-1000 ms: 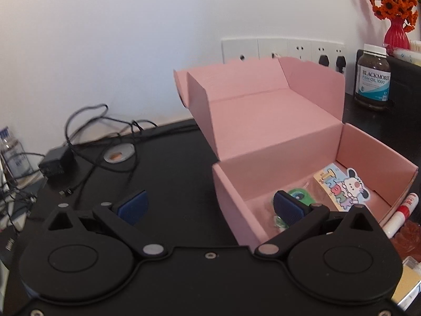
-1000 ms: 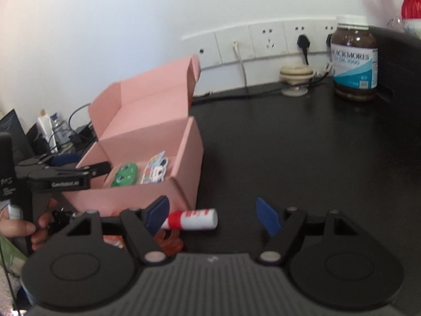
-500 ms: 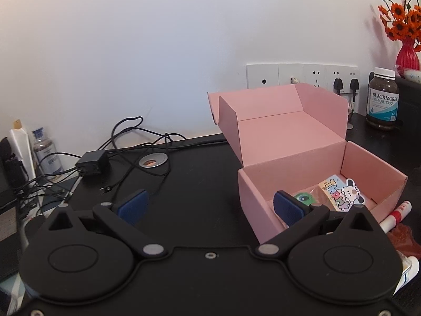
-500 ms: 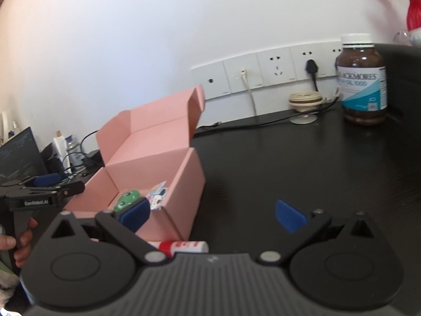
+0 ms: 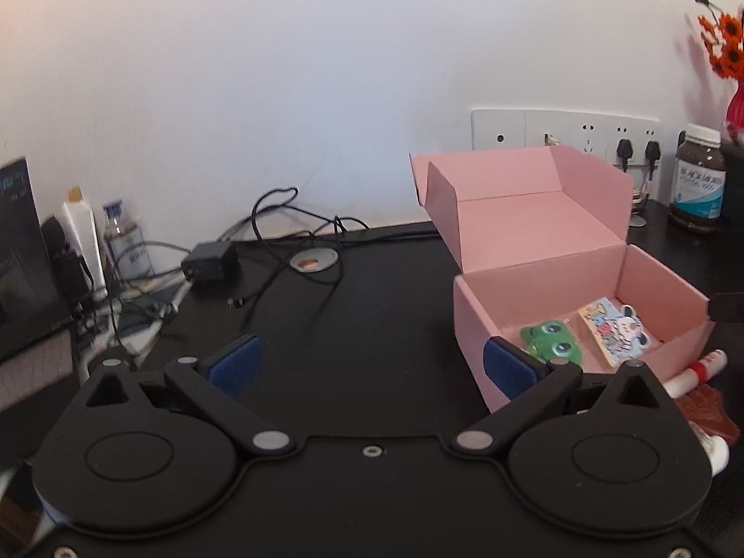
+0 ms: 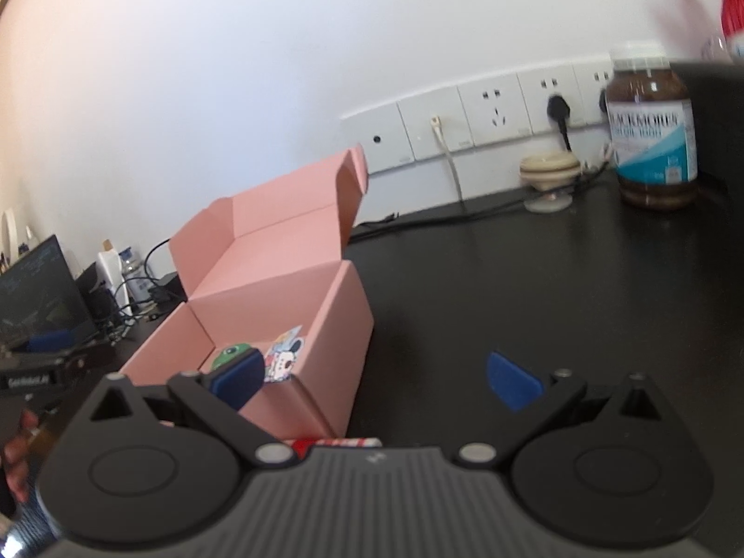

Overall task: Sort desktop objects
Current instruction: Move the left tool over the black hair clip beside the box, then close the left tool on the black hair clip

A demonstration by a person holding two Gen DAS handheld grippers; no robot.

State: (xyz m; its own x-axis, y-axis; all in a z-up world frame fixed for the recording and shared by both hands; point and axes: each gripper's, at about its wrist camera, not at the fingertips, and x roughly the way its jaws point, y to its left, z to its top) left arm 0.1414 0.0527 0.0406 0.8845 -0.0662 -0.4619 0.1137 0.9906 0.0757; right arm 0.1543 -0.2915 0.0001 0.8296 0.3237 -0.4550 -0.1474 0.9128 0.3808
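An open pink cardboard box (image 5: 548, 251) stands on the black desk, lid up. Inside lie a green frog toy (image 5: 551, 343) and a cartoon sticker card (image 5: 614, 329). The box (image 6: 297, 297), frog (image 6: 230, 355) and card (image 6: 283, 355) also show in the right wrist view. A red-and-white marker (image 5: 695, 367) and a dark red piece (image 5: 707, 411) lie by the box's front right. My left gripper (image 5: 372, 365) is open and empty, left of the box. My right gripper (image 6: 372, 379) is open and empty, over the box's right corner; the marker (image 6: 332, 442) peeks out below it.
A brown supplement bottle (image 6: 653, 125) and a small round stand (image 6: 548, 176) sit by the wall sockets (image 6: 465, 125). Cables and a power adapter (image 5: 209, 262) lie at the back left, with a laptop screen (image 5: 21, 251) and small bottles. A red vase of orange flowers (image 5: 732, 69) stands far right.
Both grippers have pulled back and up from the box, so it looks smaller and further off. The left view swung left; the right gripper rose off the marker. Both stayed open.
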